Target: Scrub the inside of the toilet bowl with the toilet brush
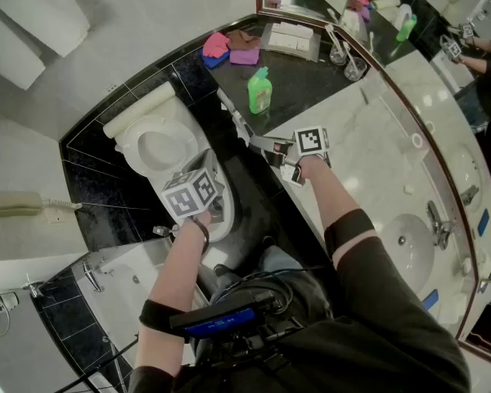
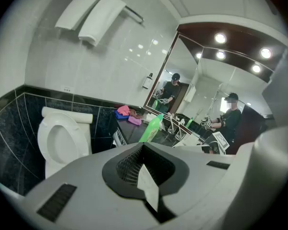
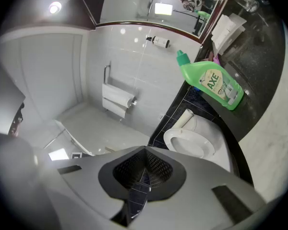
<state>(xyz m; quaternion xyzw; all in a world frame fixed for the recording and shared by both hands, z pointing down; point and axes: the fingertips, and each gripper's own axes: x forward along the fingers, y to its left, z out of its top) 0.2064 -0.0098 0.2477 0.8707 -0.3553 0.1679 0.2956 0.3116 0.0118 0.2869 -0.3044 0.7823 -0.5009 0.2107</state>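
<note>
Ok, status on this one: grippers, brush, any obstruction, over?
Left gripper shut, empty, near the white ceramic toilet. Right gripper shut, empty, by the dark stone counter. Toilet brush not in view. Bowl uncovered, nothing in the way.

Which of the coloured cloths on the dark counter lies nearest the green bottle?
The purple cloth: it lies closest to the green bottle; the pink cloth, blue cloth and brown cloth lie farther off.
</note>
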